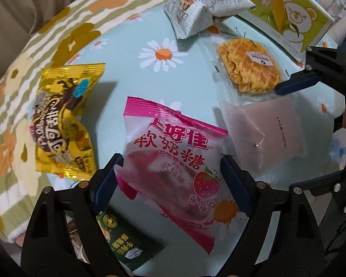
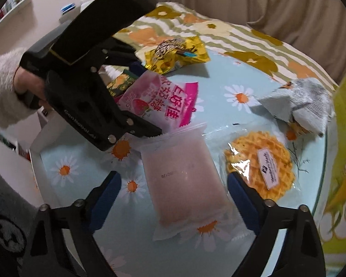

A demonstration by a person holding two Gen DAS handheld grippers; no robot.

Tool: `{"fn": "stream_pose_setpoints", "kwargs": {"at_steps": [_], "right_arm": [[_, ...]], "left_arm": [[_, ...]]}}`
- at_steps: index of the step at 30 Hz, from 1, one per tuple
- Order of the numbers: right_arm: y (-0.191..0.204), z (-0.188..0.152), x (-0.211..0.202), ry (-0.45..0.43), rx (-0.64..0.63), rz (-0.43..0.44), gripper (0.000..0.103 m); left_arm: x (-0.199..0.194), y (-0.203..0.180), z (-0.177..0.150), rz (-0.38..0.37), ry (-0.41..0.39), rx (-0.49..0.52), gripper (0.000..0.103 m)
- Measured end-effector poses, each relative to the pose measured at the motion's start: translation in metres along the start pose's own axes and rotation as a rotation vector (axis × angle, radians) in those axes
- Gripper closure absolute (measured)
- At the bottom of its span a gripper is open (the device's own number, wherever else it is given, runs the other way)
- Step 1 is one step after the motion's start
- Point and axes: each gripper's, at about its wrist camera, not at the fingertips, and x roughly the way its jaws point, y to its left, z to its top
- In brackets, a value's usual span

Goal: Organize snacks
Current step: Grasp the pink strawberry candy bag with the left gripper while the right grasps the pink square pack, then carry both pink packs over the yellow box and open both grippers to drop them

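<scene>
A pink strawberry candy packet [image 1: 173, 161] lies on the daisy-print tabletop [image 1: 136, 73]. My left gripper [image 1: 170, 175] points down over it, and both blue pads touch its side edges. In the right wrist view the same pink packet [image 2: 163, 99] sits tilted between the left gripper's fingers [image 2: 150, 130]. A frosted pale-pink packet [image 2: 184, 180] lies flat between the pads of my right gripper [image 2: 174, 184], with a gap showing on its left side. That frosted packet [image 1: 265, 133] lies right of the pink one, below the right gripper's blue finger [image 1: 295, 82].
Around them lie a yellow chocolate packet [image 1: 62, 120], a dark green packet [image 1: 124, 237], a wrapped waffle [image 1: 246, 67] and a grey-white packet [image 1: 203, 7]. A green-yellow bear box [image 1: 288, 11] stands at the table's far edge. A fluffy white sleeve [image 2: 0, 85] holds the left gripper.
</scene>
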Motion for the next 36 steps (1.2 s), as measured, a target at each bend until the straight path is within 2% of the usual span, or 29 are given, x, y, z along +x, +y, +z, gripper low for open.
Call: {"fn": "stream_pose_setpoints", "kwargs": {"at_steps": [5,7,10,12,13,14,19,24,30,36], "right_arm": [[-0.004,0.002,0.009,0.019,-0.054,0.027,0.018],[-0.005,0.002,0.013,0.033,-0.075,0.039,0.018],[-0.007,0.003,0.016,0.040,-0.088,0.056,0.018],[-0.009,0.004,0.018,0.043,-0.087,0.065,0.019],[-0.011,0.004,0.019,0.048,-0.086,0.069,0.023],[-0.012,0.004,0.021,0.054,-0.085,0.069,0.027],[-0.015,0.006,0.028,0.070,-0.076,0.076,0.033],[-0.015,0.006,0.028,0.070,-0.071,0.069,0.035],[-0.010,0.006,0.028,0.073,-0.071,0.034,0.041],[-0.013,0.014,0.006,0.032,0.042,0.027,0.042]], "left_arm": [[0.009,0.002,0.007,-0.015,0.036,0.006,0.021],[0.008,0.001,0.008,0.004,0.033,0.018,0.031],[0.005,0.004,0.010,-0.014,0.038,-0.011,0.041],[0.003,0.006,0.010,-0.014,0.037,-0.033,0.044],[0.001,0.006,0.009,-0.011,0.036,-0.044,0.045],[0.000,0.008,0.009,-0.007,0.036,-0.058,0.046],[-0.011,0.008,-0.004,-0.002,0.026,-0.125,0.047],[-0.018,0.011,-0.021,-0.008,0.024,-0.210,0.047],[-0.035,0.011,-0.036,0.001,-0.005,-0.287,0.047],[-0.064,0.017,-0.050,0.020,-0.048,-0.391,0.047]]}}
